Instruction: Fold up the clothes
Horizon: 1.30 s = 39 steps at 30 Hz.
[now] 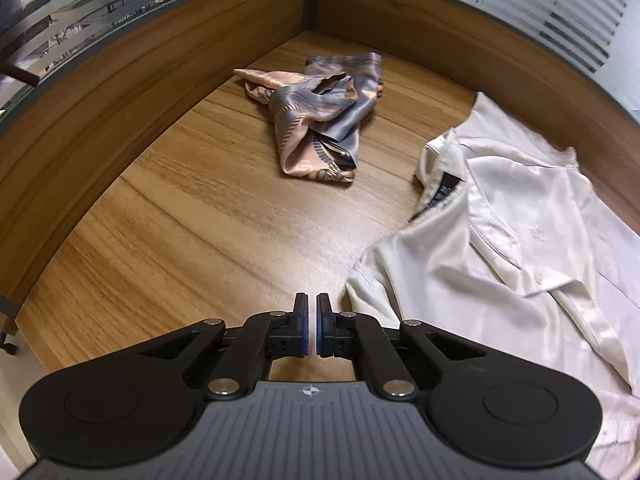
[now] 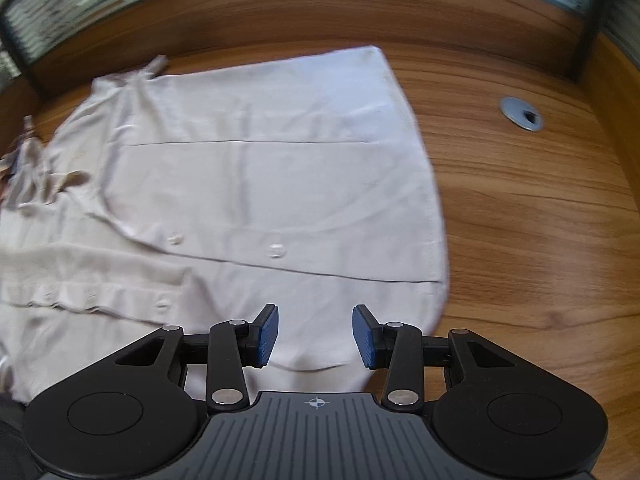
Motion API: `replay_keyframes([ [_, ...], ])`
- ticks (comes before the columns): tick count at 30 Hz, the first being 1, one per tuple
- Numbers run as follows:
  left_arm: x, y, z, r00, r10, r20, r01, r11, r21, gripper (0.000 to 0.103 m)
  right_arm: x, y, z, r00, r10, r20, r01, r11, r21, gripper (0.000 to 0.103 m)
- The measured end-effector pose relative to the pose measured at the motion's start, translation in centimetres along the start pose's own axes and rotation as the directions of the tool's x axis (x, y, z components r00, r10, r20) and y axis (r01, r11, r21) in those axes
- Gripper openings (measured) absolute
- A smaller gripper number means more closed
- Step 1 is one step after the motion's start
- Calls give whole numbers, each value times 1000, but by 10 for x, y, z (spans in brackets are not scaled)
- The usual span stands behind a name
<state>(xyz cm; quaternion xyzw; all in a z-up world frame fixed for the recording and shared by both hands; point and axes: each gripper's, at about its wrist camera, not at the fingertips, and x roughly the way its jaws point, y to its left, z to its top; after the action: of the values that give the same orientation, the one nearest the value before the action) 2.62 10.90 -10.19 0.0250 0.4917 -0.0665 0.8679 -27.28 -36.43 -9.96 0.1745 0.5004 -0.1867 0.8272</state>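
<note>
Closest thing in the left wrist view is the left gripper (image 1: 312, 330) itself, at 6 o'clock in the frame. Its jaws are clenched with only a sliver between the blue pads and nothing caught in there, just bare wooden desk (image 1: 168, 240) underneath. The edge of the white shirt (image 1: 500, 240) sits just beside it at about 3 o'clock, not touching the fingers as far as the view shows.

That shirt sprawls from 5 o'clock up toward 2 o'clock, lying face up and fairly flat, collar and dark neck label (image 1: 440, 192) pointing toward the middle of the desk, button placket running diagonally. Farther out, around 12 o'clock, there's a crumpled grey and peach silky scarf (image 1: 320, 120) in a heap, well apart from the shirt. Behind it the wooden partition walls (image 1: 140, 80) meet in a corner, with frosted striped glass above.

Over in the right wrist view, the right gripper (image 2: 316, 336) hangs at 6 o'clock with its jaws released, blue pads standing apart over the shirt's lower hem, not pinching any cloth. The shirt (image 2: 260, 180) fills the frame from 9 to 1 o'clock, a bit blurry, couple of buttons visible. Out at 2 o'clock a round grey cable grommet (image 2: 520, 114) is set into the desk, clear of the fabric.
</note>
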Motion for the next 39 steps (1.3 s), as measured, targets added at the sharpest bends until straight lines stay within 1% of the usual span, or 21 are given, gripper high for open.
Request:
replay_keyframes([
  [5,-11,1,-14,1000,-5,2,5,999,47,4,-9,23,-8,999,51,19,-50,997,-50,45],
  [8,-17,-2,-21,999,-30,11,29,994,105,4,-14,36,-19,997,75,18,-73,995,-64,45],
  [10,-21,-4,-25,999,-51,14,49,989,138,5,-16,45,-28,996,89,9,-88,994,-72,45],
  [12,-25,-6,-29,997,-71,17,67,983,172,8,-17,55,-40,996,90,-5,-90,992,-88,45],
  [14,-28,-9,-33,996,-90,19,84,975,205,14,-17,63,-52,996,91,-15,-92,990,-106,45],
  [20,-28,-16,-45,993,-120,0,116,956,269,14,-19,88,-82,991,118,-59,-125,984,-123,45],
  [24,-28,-19,-50,990,-141,-20,141,941,309,14,-14,100,-98,991,106,-80,-116,984,-137,44],
  [28,-27,-19,-53,987,-156,-30,157,933,324,14,-7,102,-108,992,85,-97,-99,985,-144,38],
  [30,-27,-19,-53,986,-163,-35,165,930,328,14,-4,104,-112,993,64,-100,-79,984,-157,37],
  [31,-28,-19,-53,985,-168,-42,173,928,330,16,-2,105,-113,994,53,-98,-69,983,-169,37],
  [32,-28,-19,-54,984,-174,-48,180,926,333,27,-2,107,-114,995,41,-90,-57,980,-190,36],
  [33,-28,-19,-54,982,-180,-55,188,923,336,32,-2,110,-115,996,27,-84,-44,976,-214,35],
  [34,-29,-19,-55,982,-183,-54,190,921,340,38,-2,112,-116,996,15,-82,-34,970,-239,23],
  [36,-30,-20,-57,978,-199,-65,209,911,355,39,-3,115,-116,996,14,-93,-38,963,-268,3],
  [38,-30,-23,-60,974,-209,-82,225,898,377,44,-7,117,-112,995,17,-94,-41,963,-265,2],
  [39,-30,-25,-63,974,-212,-84,227,891,393,46,-11,119,-111,997,12,-81,-34,960,-278,2],
])
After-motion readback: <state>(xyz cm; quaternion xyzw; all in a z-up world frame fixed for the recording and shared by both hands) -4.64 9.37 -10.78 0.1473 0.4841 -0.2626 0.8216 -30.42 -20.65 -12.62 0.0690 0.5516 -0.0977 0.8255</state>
